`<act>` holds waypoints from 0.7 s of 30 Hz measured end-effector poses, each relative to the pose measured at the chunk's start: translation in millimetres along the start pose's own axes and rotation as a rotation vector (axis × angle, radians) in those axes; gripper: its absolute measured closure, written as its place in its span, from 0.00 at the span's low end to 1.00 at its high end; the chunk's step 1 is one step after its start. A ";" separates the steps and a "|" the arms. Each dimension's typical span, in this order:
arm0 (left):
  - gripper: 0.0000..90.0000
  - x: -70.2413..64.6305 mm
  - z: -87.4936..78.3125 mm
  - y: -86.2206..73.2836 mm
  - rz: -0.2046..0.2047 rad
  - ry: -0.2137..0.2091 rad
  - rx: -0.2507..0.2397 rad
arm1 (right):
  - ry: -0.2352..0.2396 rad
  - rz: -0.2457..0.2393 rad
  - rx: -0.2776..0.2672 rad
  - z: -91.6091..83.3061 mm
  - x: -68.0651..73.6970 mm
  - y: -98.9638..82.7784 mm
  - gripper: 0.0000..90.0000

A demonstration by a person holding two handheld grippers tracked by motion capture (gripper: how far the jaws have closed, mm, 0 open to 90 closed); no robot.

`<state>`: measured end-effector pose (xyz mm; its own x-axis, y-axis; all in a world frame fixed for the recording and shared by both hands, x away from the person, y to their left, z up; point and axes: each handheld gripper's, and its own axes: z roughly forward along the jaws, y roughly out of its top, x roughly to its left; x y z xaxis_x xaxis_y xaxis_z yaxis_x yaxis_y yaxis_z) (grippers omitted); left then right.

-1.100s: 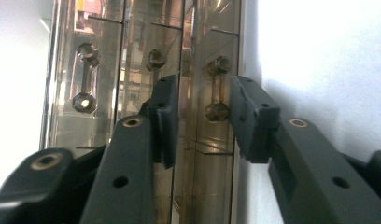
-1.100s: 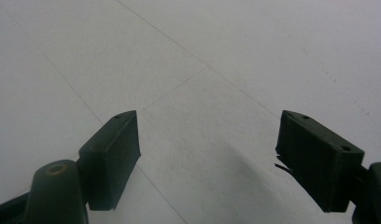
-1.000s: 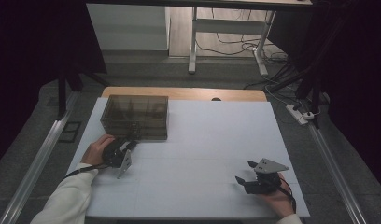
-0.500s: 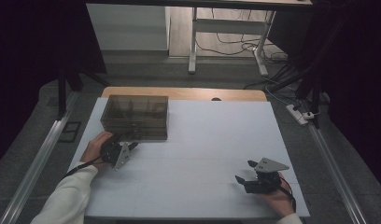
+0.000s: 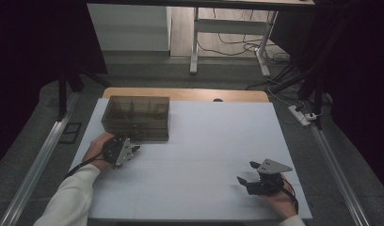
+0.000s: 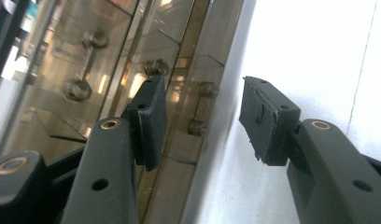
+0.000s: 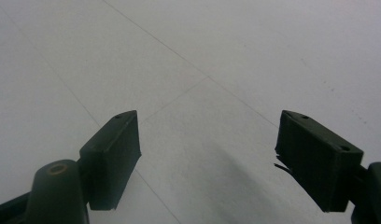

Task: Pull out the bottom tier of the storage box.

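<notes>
A smoked clear drawer box point(image 5: 136, 117) stands at the back left of the white table point(image 5: 204, 141). My left gripper point(image 5: 133, 149), held in a hand, hovers right at the box's front lower edge. In the left gripper view its jaws point(image 6: 205, 107) stand apart; they have just been opening. A small drawer handle point(image 6: 198, 108) of the box point(image 6: 109, 70) lies between the pads, which do not touch it. My right gripper point(image 5: 247, 172) rests near the front right of the table, open, with bare table between its jaws point(image 7: 212, 135).
The table's wooden back edge point(image 5: 190, 94) shows behind the box. Metal rails point(image 5: 35, 165) run along both sides of the table. A power strip point(image 5: 300, 115) and cables lie on the floor at the right. A desk frame point(image 5: 195, 42) stands beyond.
The left hand has lifted its gripper and brought it closer to the box front, and its jaws stand wider. The right gripper has kept still.
</notes>
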<state>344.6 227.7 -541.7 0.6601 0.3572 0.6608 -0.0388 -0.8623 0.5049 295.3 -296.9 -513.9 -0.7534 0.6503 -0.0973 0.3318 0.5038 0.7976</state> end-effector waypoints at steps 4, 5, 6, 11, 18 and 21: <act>0.55 4.7 1.6 -1.1 -0.035 -0.017 0.008 | 0.000 -0.001 -0.001 -0.2 0.2 0.2 0.24; 0.55 5.8 2.3 -0.9 -0.036 -0.022 0.016 | 0.000 0.001 -0.003 -0.2 0.4 0.2 0.24; 0.55 6.4 2.9 -0.7 -0.039 -0.032 0.021 | 0.000 0.002 -0.004 -0.2 0.4 0.2 0.24; 0.55 7.2 5.0 1.2 -0.037 -0.047 0.030 | 0.001 -0.005 -0.002 -0.3 0.2 0.5 0.24; 0.56 11.4 7.3 2.0 -0.050 -0.064 0.040 | 0.000 -0.002 -0.003 -0.3 0.1 0.5 0.24; 0.57 11.8 8.4 3.0 -0.050 -0.069 0.043 | 0.002 -0.002 -0.003 -0.5 0.5 0.7 0.24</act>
<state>358.6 226.3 -537.0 0.7108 0.3759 0.5945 0.0271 -0.8592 0.5109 294.9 -296.5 -513.1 -0.7552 0.6481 -0.0980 0.3286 0.5036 0.7990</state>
